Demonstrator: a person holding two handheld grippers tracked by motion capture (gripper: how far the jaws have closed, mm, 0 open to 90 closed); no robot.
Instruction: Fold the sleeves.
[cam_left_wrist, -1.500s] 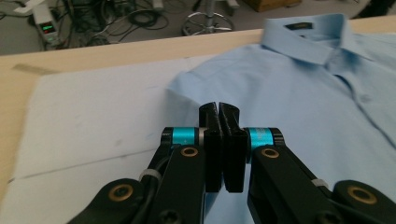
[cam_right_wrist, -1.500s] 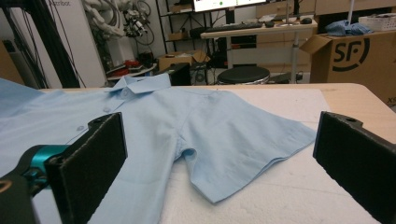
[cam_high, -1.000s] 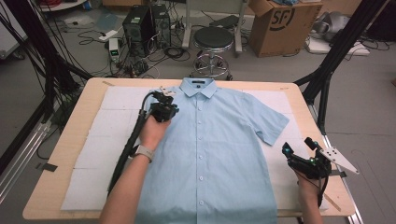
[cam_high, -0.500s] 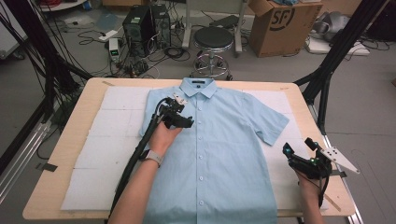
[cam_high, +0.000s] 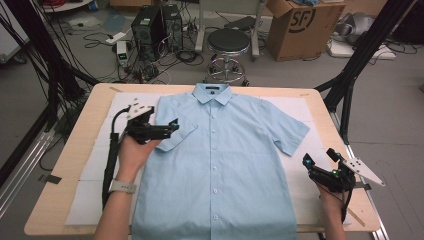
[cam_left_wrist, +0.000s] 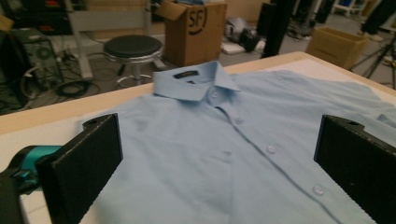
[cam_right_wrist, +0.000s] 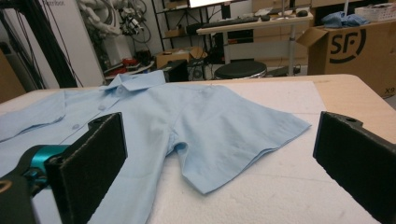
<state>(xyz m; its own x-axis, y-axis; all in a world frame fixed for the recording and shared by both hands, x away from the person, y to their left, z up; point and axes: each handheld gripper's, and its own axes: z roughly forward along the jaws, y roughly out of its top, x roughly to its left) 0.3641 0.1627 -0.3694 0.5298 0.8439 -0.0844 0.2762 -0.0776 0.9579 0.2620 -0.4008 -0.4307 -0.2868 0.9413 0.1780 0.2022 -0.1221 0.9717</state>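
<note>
Lying flat on the white padded mat (cam_high: 95, 165), the light-blue buttoned shirt (cam_high: 225, 165) runs lengthwise, collar toward the table's far edge; its hem is cut off below. One sleeve lies folded inward beside the left gripper (cam_high: 167, 127), whose jaws have just been opening, empty. The right gripper (cam_high: 312, 167) hangs spread off the mat's corner.

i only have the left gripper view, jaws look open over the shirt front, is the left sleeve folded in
Observer: Yes. In the high view the left sleeve lies folded over the shirt front, by the left gripper, whose jaws have just been opening with nothing between them.
Operator: where's the other gripper
Observer: The right gripper is open off the shirt's right side, above the white mat.
Operator: right sleeve done too
Observer: No. The right sleeve is spread flat on the mat, unfolded.
</note>
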